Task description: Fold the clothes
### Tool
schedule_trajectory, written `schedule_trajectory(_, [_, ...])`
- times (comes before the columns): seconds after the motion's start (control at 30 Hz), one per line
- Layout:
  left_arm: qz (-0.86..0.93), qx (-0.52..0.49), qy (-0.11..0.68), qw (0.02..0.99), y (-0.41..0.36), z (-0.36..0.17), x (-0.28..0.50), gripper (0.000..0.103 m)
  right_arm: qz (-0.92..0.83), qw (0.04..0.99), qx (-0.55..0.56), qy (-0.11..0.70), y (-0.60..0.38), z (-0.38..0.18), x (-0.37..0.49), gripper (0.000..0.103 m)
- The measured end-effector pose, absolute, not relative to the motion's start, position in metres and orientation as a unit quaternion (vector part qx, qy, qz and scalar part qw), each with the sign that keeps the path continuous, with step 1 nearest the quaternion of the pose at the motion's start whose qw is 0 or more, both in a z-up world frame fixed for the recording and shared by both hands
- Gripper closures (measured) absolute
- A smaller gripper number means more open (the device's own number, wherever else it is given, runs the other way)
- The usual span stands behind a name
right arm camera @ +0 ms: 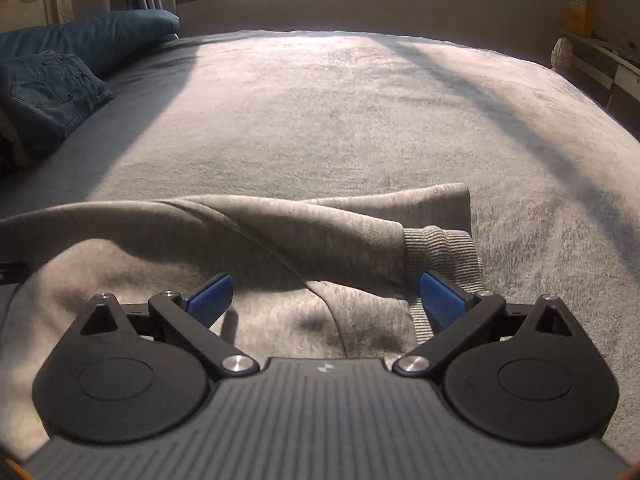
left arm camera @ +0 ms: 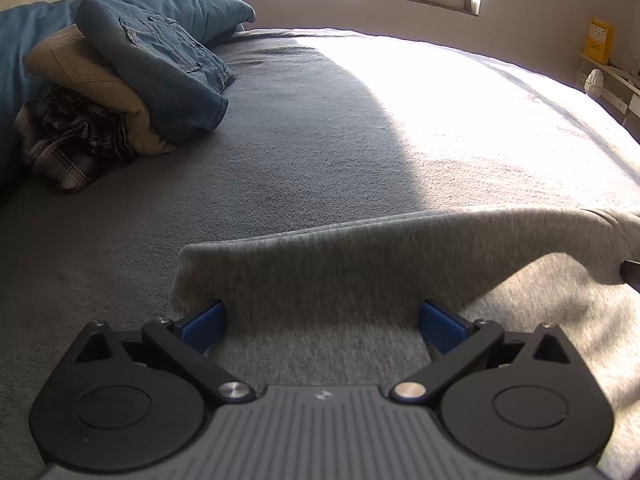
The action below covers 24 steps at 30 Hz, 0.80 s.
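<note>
Item: grey sweatshirt (right arm camera: 280,224), lying on the grey blanket (left arm camera: 320,120) at the near edge of the bed, partly doubled over; ribbed cuff (right arm camera: 440,252) resting on top.
Left gripper (left arm camera: 322,320): jaws spread wide, released, fabric between and over the blue pads (left arm camera: 208,316); nothing pinched.
Right gripper (right arm camera: 326,300): jaws spread wide, released, low over the cloth beside the cuff.
Step in hand: judged mid-fold, both tools poised at the near fabric.
Next move calls for: closing each tool on a single edge and carrying both evenly, so the layers stay square.
Other stock: folded jeans (left arm camera: 168,64), tan garment (left arm camera: 88,76), plaid cloth (left arm camera: 68,144), stacked far left.
Not legible: garment's near part, cut off below; total layer count; left pads partly covered.
</note>
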<state>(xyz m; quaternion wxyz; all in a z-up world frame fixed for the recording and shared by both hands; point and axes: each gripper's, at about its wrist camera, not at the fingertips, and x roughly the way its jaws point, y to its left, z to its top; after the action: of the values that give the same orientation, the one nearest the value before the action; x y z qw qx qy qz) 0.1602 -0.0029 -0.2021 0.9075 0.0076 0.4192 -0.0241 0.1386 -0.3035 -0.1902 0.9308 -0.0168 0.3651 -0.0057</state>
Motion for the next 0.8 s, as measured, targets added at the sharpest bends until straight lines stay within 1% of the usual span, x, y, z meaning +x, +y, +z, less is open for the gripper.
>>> schedule_trajectory(0.07, [-0.025,0.008,0.42,0.907,-0.003,-0.202,0.16,0.0,-0.01,0.93,-0.023,0.367,-0.301,-0.191,0.139,0.001])
schedule_trajectory(0.13, [-0.026,0.007,0.42,0.907,-0.003,-0.202,0.16,0.0,-0.012,0.929,-0.005,0.369,-0.303,-0.185,0.139,0.002])
schedule_trajectory(0.23, [-0.034,0.008,0.425,0.905,0.0,-0.198,0.16,0.0,0.011,0.937,0.028,0.349,-0.305,-0.165,0.127,0.004])
schedule_trajectory(0.3, [-0.031,0.002,0.427,0.904,0.005,-0.191,0.159,0.0,0.043,0.943,0.019,0.329,-0.296,-0.149,0.114,0.004])
schedule_trajectory(0.4, [-0.044,-0.001,0.406,0.913,0.013,-0.172,0.143,0.0,0.097,0.943,-0.001,0.319,-0.281,-0.136,0.098,0.004])
schedule_trajectory(0.47, [-0.07,0.004,0.392,0.917,0.018,-0.161,0.13,0.0,0.118,0.938,-0.009,0.327,-0.275,-0.14,0.091,0.004])
schedule_trajectory(0.57, [-0.122,0.045,0.381,0.916,0.023,-0.153,0.104,0.0,0.149,0.929,-0.022,0.339,-0.266,-0.147,0.081,0.004])
schedule_trajectory(0.67, [-0.151,0.094,0.383,0.906,0.024,-0.161,0.077,0.0,0.181,0.919,-0.034,0.35,-0.256,-0.153,0.07,0.004])
schedule_trajectory(0.8, [-0.136,0.126,0.404,0.895,0.028,-0.189,0.061,0.0,0.173,0.908,-0.076,0.374,-0.25,-0.182,0.063,0.004])
